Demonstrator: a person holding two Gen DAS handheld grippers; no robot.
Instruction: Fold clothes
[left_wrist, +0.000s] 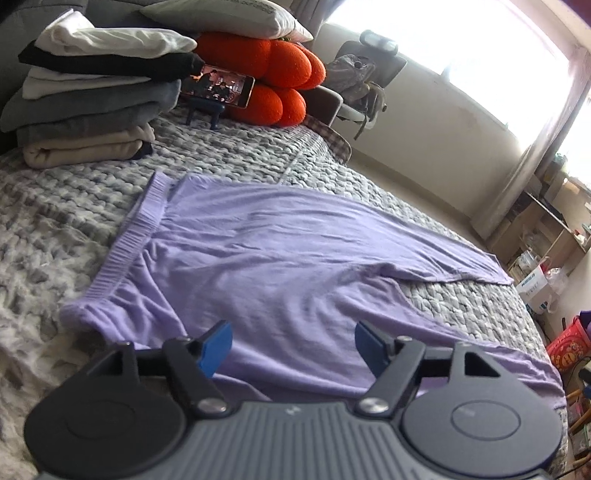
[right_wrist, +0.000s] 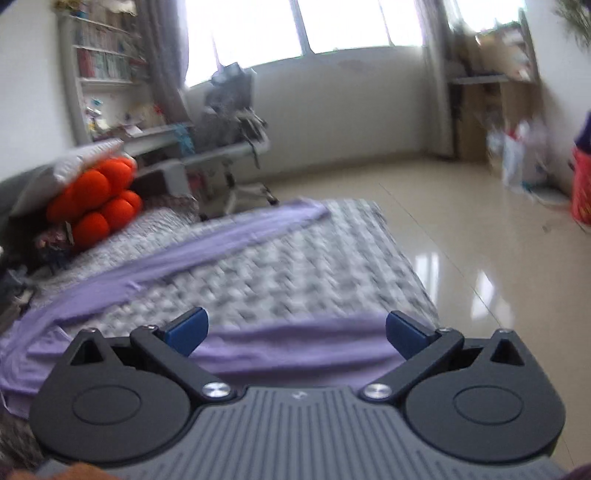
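Lilac trousers (left_wrist: 266, 258) lie spread flat on the grey knitted bedspread (left_wrist: 55, 221), waistband to the left, one leg running off to the right. My left gripper (left_wrist: 293, 345) hovers open over the seat of the trousers, its blue pads apart with nothing between them. In the right wrist view, my right gripper (right_wrist: 295, 334) stands open above the near trouser leg (right_wrist: 295, 347), which lies across the foot of the bed. The far leg (right_wrist: 207, 247) stretches diagonally toward the bed's far corner. Neither gripper touches the cloth.
A stack of folded clothes (left_wrist: 88, 92) sits at the bed's head beside a phone on a stand (left_wrist: 218, 86) and orange cushions (left_wrist: 280, 74). Beyond the bed edge lie a shiny floor (right_wrist: 461, 229), a desk chair (right_wrist: 229, 147), shelves and bags (right_wrist: 524, 155).
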